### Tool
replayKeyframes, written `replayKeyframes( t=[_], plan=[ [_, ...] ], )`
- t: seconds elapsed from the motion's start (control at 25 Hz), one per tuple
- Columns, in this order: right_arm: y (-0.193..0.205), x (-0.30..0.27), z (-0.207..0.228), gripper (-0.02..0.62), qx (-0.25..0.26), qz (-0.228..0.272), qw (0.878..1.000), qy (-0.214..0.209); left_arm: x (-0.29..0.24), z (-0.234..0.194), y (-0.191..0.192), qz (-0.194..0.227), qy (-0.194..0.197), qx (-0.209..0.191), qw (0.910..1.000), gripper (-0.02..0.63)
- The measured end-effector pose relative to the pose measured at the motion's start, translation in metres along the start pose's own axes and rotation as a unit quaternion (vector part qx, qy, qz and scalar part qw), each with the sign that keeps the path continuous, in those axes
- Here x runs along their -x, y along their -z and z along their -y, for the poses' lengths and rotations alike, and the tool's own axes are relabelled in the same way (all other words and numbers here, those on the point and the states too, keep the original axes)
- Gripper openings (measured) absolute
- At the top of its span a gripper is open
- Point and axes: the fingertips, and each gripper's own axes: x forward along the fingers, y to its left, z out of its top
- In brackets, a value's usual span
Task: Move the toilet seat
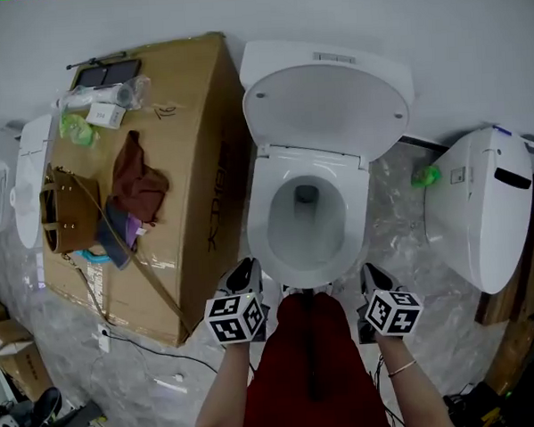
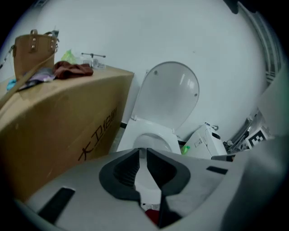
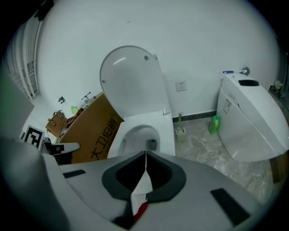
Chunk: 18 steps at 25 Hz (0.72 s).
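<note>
A white toilet stands in the middle, its lid raised against the wall. The seat appears to lie flat on the bowl, round the oval opening. My left gripper hovers at the bowl's front left corner, shut and empty. My right gripper hangs at the front right corner, also shut with nothing in it. Neither touches the seat. The left gripper view shows its jaws together, aimed at the seat and lid. In the right gripper view the closed jaws point at the bowl.
A large cardboard box stands close on the toilet's left, with a brown bag and red cloth on top. Another white toilet unit is on the right, a green bottle between. Cables trail on the marble floor.
</note>
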Motion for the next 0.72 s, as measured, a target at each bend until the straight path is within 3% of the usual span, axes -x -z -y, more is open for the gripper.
replayKeyframes(
  t=[0.2, 0.4, 0.52, 0.72],
  plan=[
    [0.034, -0.04, 0.007, 0.017, 0.005, -0.049, 0.999, -0.005, -0.036, -0.016, 0.036, -0.031, -0.009, 0.017, 0.9994, 0.034],
    [0.058, -0.068, 0.019, 0.031, -0.015, -0.082, 0.997, 0.004, -0.065, -0.033, 0.069, -0.067, -0.014, 0.043, 0.9968, 0.104],
    [0.07, -0.084, 0.028, 0.123, -0.039, -0.099, 0.994, 0.009, -0.081, -0.045, 0.085, -0.085, -0.022, 0.048, 0.9949, 0.123],
    [0.092, -0.106, 0.043, 0.22, -0.087, -0.124, 0.988, 0.021, -0.101, -0.068, 0.108, -0.115, -0.037, 0.068, 0.9904, 0.161]
  ],
)
